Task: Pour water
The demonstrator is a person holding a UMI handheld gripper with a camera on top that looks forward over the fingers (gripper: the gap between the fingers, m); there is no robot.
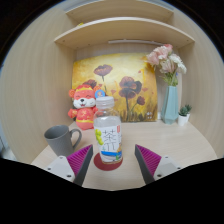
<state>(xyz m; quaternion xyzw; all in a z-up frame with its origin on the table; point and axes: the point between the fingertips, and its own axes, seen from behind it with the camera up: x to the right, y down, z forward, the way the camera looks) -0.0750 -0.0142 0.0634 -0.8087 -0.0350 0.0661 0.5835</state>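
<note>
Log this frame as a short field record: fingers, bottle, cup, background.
fingers: gripper open, pink pads either side of the bottle
bottle: clear plastic water bottle with white cap, upright on a red round coaster, between the fingers
cup: grey ceramic mug, beside the bottle, upright
background: red plush toy, flower painting, pink flowers in a blue vase

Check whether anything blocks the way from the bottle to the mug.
Nothing visible does. The bottle stands between the jaws of the open gripper, on a red coaster. The grey mug sits beside it, with only bare table between them.
</note>
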